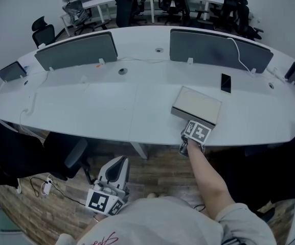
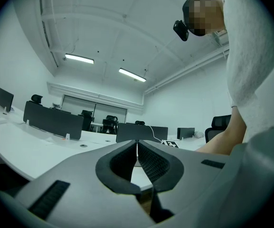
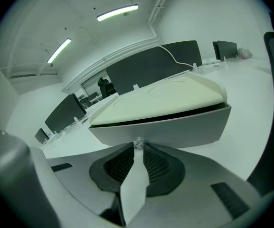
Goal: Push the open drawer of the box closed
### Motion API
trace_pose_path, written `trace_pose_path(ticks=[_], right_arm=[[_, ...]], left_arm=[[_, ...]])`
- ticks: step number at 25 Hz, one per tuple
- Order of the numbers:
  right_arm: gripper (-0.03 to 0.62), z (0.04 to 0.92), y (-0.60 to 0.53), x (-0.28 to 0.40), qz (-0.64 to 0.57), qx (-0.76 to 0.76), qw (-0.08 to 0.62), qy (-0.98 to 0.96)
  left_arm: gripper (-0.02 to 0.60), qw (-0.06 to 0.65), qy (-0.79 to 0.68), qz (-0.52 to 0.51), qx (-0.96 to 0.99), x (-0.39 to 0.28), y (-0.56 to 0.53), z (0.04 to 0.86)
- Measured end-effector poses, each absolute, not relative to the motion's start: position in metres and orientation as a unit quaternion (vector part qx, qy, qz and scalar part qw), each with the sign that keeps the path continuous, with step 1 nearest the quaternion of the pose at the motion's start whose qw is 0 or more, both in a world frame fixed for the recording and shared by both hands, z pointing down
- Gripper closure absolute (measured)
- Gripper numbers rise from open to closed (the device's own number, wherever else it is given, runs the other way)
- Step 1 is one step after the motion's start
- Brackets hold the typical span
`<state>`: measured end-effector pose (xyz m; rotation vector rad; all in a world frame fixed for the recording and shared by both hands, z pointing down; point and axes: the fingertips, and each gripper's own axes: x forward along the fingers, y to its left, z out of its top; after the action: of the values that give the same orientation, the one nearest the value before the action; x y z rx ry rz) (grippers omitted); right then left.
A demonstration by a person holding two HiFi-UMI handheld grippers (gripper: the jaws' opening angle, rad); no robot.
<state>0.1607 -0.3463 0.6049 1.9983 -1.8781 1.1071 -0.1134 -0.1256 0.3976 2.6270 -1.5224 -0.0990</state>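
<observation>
White desk (image 1: 111,106), grey cream-lidded box (image 1: 198,103) at 4 o'clock. Right gripper (image 3: 137,148) pinches drawer's (image 3: 174,127) clear knob (image 3: 138,143); left gripper (image 2: 137,146) closed, empty. Looks mid-push; next: shove toward 12.

The right arm (image 1: 211,180) is reaching straight forward, forearm bare below a pale sleeve, and is holding the right hand-held gripper (image 1: 195,129) out ahead with its jaws meeting at the tips. The left hand-held gripper (image 1: 117,165) is hanging low, close to the torso, its jaws likewise together and holding nothing.
</observation>
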Motion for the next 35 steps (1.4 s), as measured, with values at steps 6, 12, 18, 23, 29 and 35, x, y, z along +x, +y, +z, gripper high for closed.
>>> trace_pose_path(ticks=[6,12,18,23,29,35], right_arm=[[0.523,0.6046,-0.3486,0.1634,0.371,0.676,0.093,-0.630],[0.523,0.6057,-0.3501,0.1643,0.363,0.679,0.100,-0.630],[0.523,0.6038,-0.3527,0.1664,0.361,0.681,0.102,-0.629],[0.523,0.6046,-0.3531,0.1657,0.356,0.684,0.108,-0.627],[0.523,0.6045,-0.3549,0.1679,0.348,0.680,0.117,-0.634],[0.523,0.6033,-0.3566,0.1676,0.342,0.679,0.122,-0.638]], left_arm=[[0.563,0.054,-0.499,-0.021,0.865,-0.1164,-0.1249,0.4015],[0.563,0.055,-0.499,-0.021,0.865,-0.1188,-0.1274,0.4032],[0.563,0.056,-0.496,-0.020,0.866,-0.1193,-0.1293,0.4024],[0.563,0.057,-0.496,-0.021,0.866,-0.1231,-0.1294,0.4029],[0.563,0.059,-0.496,-0.020,0.866,-0.1229,-0.1276,0.4030],[0.563,0.057,-0.497,-0.029,0.865,-0.1233,-0.1255,0.3990]])
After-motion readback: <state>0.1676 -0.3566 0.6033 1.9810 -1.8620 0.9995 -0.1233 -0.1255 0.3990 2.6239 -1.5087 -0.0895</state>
